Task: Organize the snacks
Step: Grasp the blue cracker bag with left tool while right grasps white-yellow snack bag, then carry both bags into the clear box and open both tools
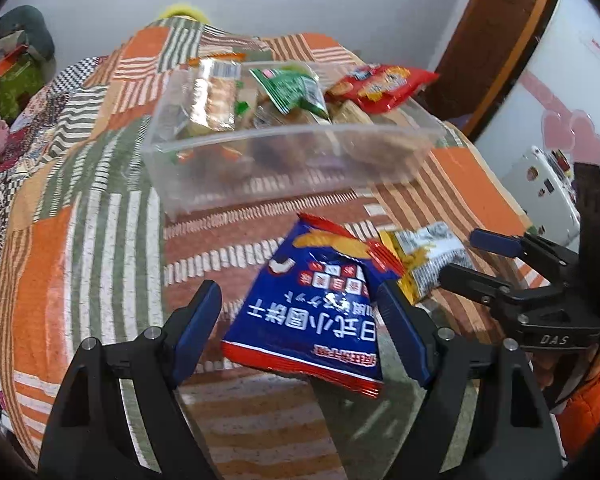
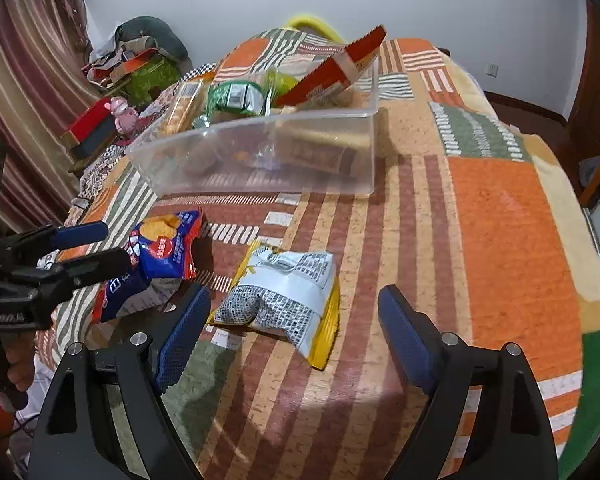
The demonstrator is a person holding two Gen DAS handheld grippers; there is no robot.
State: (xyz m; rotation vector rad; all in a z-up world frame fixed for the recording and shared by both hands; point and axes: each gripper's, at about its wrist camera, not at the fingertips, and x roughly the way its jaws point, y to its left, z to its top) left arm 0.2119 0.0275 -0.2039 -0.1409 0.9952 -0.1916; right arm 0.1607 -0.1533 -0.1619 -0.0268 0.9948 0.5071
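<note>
A clear plastic bin (image 1: pixel 284 160) holding several snack packets stands on the patchwork-covered table; it also shows in the right wrist view (image 2: pixel 260 160). A blue snack bag (image 1: pixel 312 312) lies between the open fingers of my left gripper (image 1: pixel 300 328), its right edge against the right finger. In the right wrist view the blue bag (image 2: pixel 160 256) lies at the left by the left gripper (image 2: pixel 96 248). A yellow-edged white snack packet (image 2: pixel 284 300) lies between the open fingers of my right gripper (image 2: pixel 292 320). In the left wrist view that packet (image 1: pixel 424 256) lies by the right gripper (image 1: pixel 464 256).
The table is covered with an orange, green and brown patchwork cloth (image 2: pixel 480 220). A cluttered side table with a red box (image 2: pixel 92 124) and a pink toy (image 2: pixel 122 114) stands at the left. A wooden door frame (image 1: pixel 500 40) and a white fridge (image 1: pixel 548 184) are at the right.
</note>
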